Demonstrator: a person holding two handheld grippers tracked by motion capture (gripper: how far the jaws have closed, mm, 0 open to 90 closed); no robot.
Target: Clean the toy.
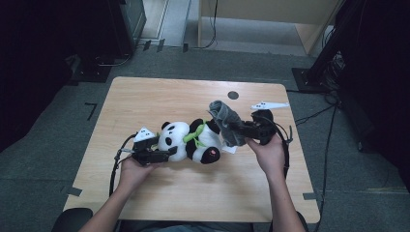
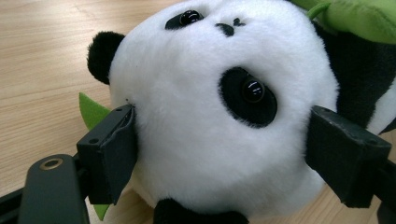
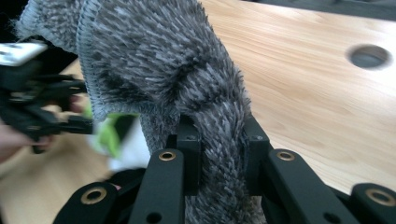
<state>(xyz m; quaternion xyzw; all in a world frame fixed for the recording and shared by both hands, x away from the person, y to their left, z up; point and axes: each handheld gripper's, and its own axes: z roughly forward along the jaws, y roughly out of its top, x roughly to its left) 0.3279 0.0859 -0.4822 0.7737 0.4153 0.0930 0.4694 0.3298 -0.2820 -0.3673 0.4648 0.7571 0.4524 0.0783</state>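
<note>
The plush panda (image 1: 191, 140) lies on its side at the centre of the high view, head toward the left of the frame. Its fur is white with black ears, eye patches and limbs; a green fabric leaf (image 1: 192, 135) crosses its neck. The left gripper (image 1: 162, 154) holds the head, one black jaw pressed into the fur on each side, as the left gripper view shows (image 2: 219, 154). The right gripper (image 1: 237, 128), right of centre, has its jaws narrowed tightly on a grey fuzzy cloth (image 1: 227, 121), pinched into a bunch in the right gripper view (image 3: 219, 154). The cloth stands above the panda's body. The wooden table (image 1: 193, 92) is pale, with a round cable hole (image 1: 233, 95) near its upper edge. Grey carpet (image 1: 48, 125) surrounds it.
</note>
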